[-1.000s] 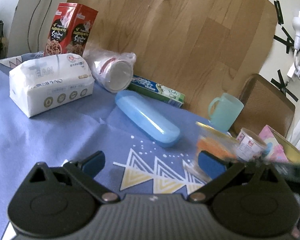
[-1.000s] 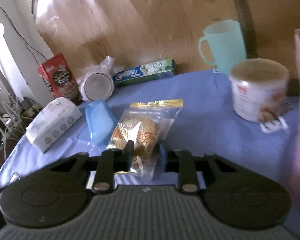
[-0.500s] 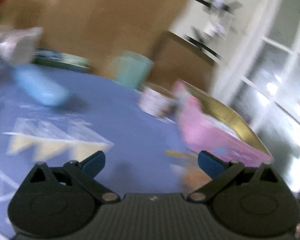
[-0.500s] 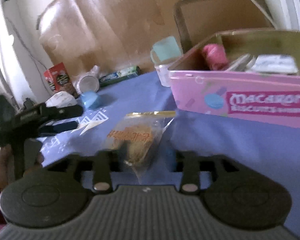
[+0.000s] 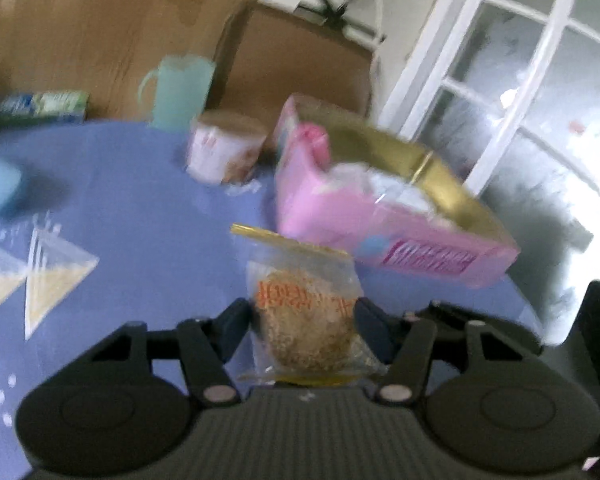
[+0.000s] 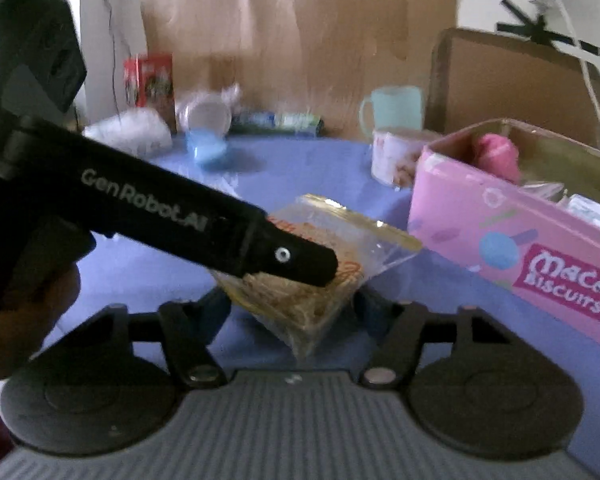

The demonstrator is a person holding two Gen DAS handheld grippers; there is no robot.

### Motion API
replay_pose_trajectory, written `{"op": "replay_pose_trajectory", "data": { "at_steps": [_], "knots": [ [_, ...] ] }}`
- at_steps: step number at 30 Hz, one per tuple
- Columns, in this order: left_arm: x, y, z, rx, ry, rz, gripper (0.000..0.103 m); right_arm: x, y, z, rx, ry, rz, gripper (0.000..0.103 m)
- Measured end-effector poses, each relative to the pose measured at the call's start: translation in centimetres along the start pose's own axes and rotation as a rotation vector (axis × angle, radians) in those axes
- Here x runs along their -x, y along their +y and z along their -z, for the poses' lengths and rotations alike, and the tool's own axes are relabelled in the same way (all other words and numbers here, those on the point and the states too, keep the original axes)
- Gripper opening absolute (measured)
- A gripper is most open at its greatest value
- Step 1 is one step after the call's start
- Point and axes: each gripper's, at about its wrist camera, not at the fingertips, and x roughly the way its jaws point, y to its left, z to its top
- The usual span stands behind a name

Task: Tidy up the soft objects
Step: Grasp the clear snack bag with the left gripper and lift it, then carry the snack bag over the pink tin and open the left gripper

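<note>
Handover in progress: a second ago the right gripper point(image 6: 294, 312) was pinching the snack bag point(image 5: 305, 312) low over the counter point(image 5: 140, 220) and the left gripper point(image 5: 301, 322) was wide open and empty. Now the left gripper has closed in on both sides of the bag and is holding it. The right gripper's jaws have spread and look clear of the bag, so it reads as open, though blur makes contact hard to rule out. The bag is in the air between the two grippers, above the blue cloth, just short of the pink box point(image 6: 499, 240) and not yet in it. Both cameras have swung from the left clutter toward the box. My read is that the bag is being passed over for dropping into the box, which already holds a pink soft thing point(image 6: 495, 152) and some white packets point(image 5: 395, 192). That step is not done yet. Readable text: "GenRobot.AI" in grey along the left gripper's body in the right wrist view, and "Macar…" over "Biscuits" in white on the magenta patch on the box front, cut off by the frame edge. Orange print on the bag is too blurred to read. So are the labels on the red carton point(image 6: 150, 80), the green-and-blue box point(image 5: 36, 106) and the small tub point(image 6: 395, 156) by the mint mug point(image 6: 395, 108).
</note>
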Motion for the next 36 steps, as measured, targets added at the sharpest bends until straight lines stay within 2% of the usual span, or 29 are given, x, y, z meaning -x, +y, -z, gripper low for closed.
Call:
{"op": "replay_pose_trajectory", "data": {
  "at_steps": [3,6,11,13,15,16,18,19,21,23,29,36],
  "knots": [
    [0.1,-2.4,-2.1,-0.07,-0.055,0.051,0.061,2.4,-0.5,-0.5,0.016,-0.111,0.059,0.066],
    [-1.1,-5.2,-4.1,-0.153,-0.071,0.082,0.063,4.2,-1.9,-1.3,0.023,-0.206,0.143,0.066],
    [-5.8,-9.6,-6.9,-0.247,-0.066,0.118,0.064,5.5,-6.3,-1.8,-0.043,-0.252,0.256,0.065],
    [-7.7,-10.9,-7.3,-0.266,-0.054,0.134,0.07,5.7,-8.1,-2.1,-0.064,-0.253,0.31,0.065],
    [-10.0,-12.1,-7.6,-0.306,-0.059,0.1,0.09,5.0,-10.4,-2.3,-0.088,-0.233,0.356,0.066],
    [-10.9,-12.4,-7.4,-0.323,-0.068,0.062,0.091,4.2,-10.9,-2.3,-0.083,-0.223,0.405,0.065],
    [-12.4,-12.9,-7.3,-0.343,-0.066,-0.013,0.091,2.3,-12.2,-2.0,-0.065,-0.207,0.566,0.067],
    [-12.8,-12.8,-7.2,-0.332,-0.059,-0.031,0.091,2.5,-13.0,-1.7,-0.084,-0.215,0.575,0.069],
    [-12.5,-12.0,-7.0,-0.298,-0.061,-0.014,0.094,3.0,-14.4,-1.5,-0.156,-0.227,0.554,0.069],
    [-12.3,-11.7,-6.7,-0.298,-0.065,-0.041,0.095,3.4,-14.4,-1.1,-0.166,-0.25,0.561,0.069],
    [-11.0,-11.2,-6.1,-0.274,-0.053,-0.091,0.096,4.6,-13.4,-0.7,-0.195,-0.288,0.54,0.069],
    [-7.5,-10.5,-4.4,-0.276,-0.094,-0.178,0.101,6.4,-10.9,0.4,-0.23,-0.313,0.518,0.072]
  ]
}}
